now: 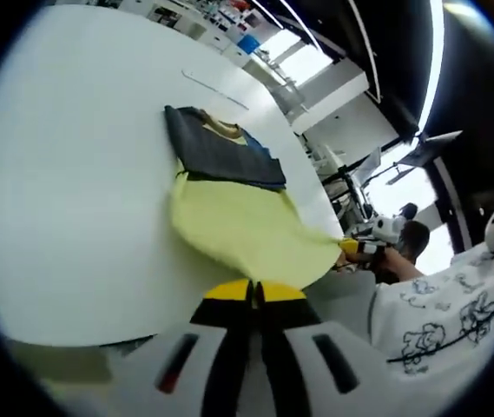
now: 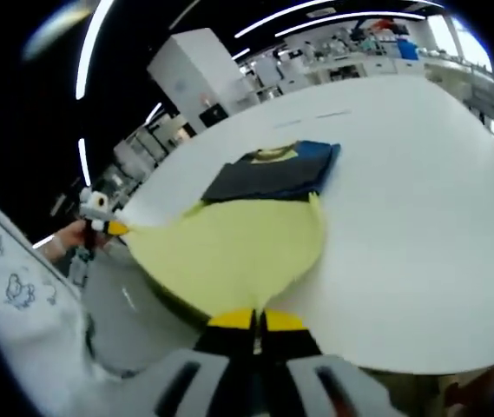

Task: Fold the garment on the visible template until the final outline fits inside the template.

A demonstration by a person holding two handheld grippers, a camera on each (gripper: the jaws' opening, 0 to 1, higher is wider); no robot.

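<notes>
I have both sets of fingers pinched shut on the near hem of the garment (image 1: 238, 217), left gripper (image 1: 253, 294) and right gripper (image 2: 255, 321), its length running away across the surface (image 1: 73, 174) toward the far edge

Both views are bright, lit by ceiling light strips (image 2: 316, 13) at twelve o'clock and windows (image 1: 303, 61) at one o'clock. The white surface (image 1: 73, 174) glares, nearly washed out. Fisheye bending and soft blur grow toward the edges.
</notes>
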